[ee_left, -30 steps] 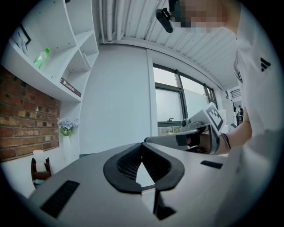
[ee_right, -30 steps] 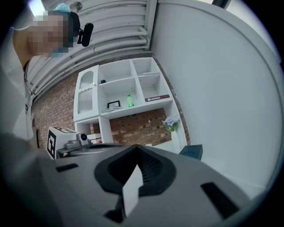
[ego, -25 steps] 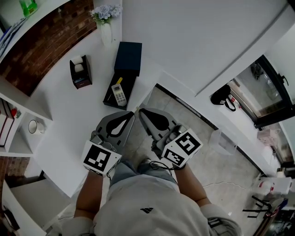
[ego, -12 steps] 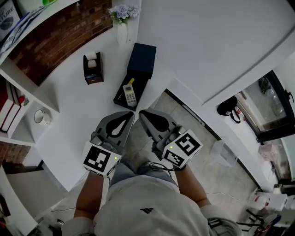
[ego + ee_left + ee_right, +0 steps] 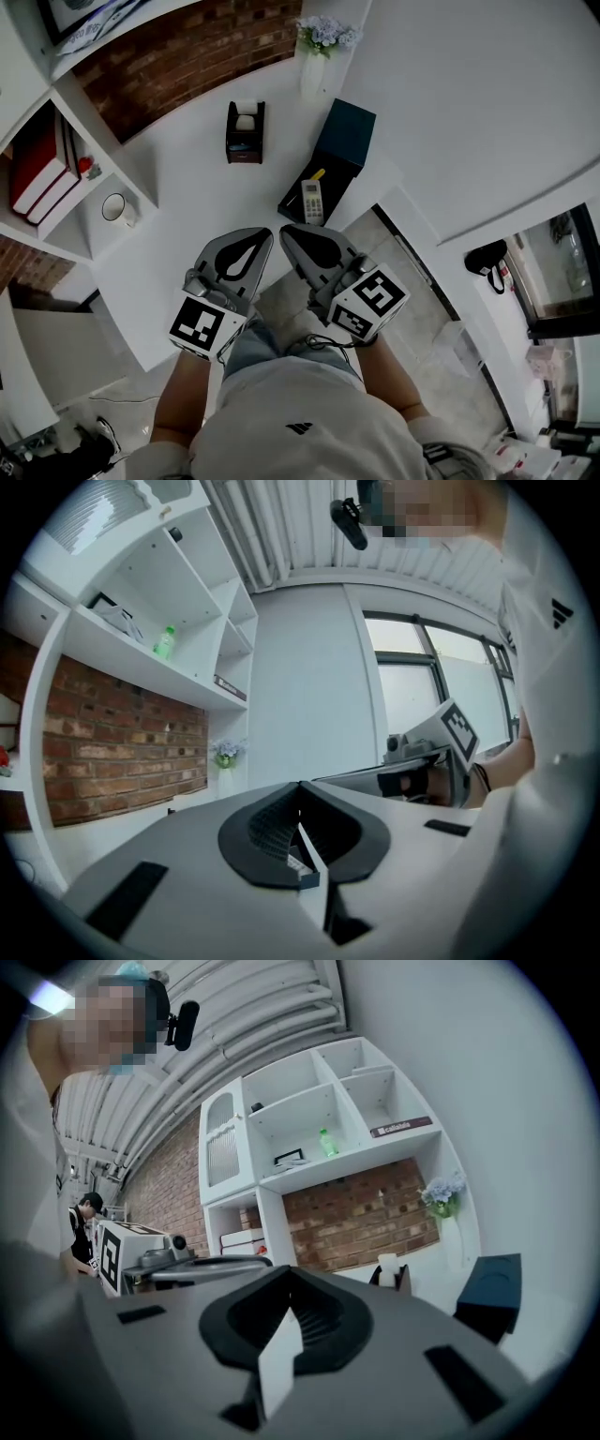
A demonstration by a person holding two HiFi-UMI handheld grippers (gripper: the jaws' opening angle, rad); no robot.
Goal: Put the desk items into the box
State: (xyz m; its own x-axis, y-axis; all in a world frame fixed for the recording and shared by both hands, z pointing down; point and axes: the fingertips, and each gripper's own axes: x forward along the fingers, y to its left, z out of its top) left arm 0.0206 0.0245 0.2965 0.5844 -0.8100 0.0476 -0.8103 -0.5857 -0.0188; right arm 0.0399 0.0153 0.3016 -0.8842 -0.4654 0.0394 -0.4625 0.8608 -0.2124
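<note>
An open dark box lies on the white desk, its lid resting against the far end. A white remote and a yellow pen lie inside. A black holder with a white roll stands to its left. My left gripper and right gripper hover side by side at the desk's near edge, short of the box, both shut and empty. In the right gripper view the box and holder lie ahead of my shut right gripper. My left gripper is shut too.
A vase of pale flowers stands behind the box by the brick wall. White shelves on the left hold a mug and red books. A tiled floor runs along the right of the desk.
The head view has swung: box, holder and vase slid rightward in the picture, and the shelves with mug and books came into view. Both grippers stay shut, side by side.
</note>
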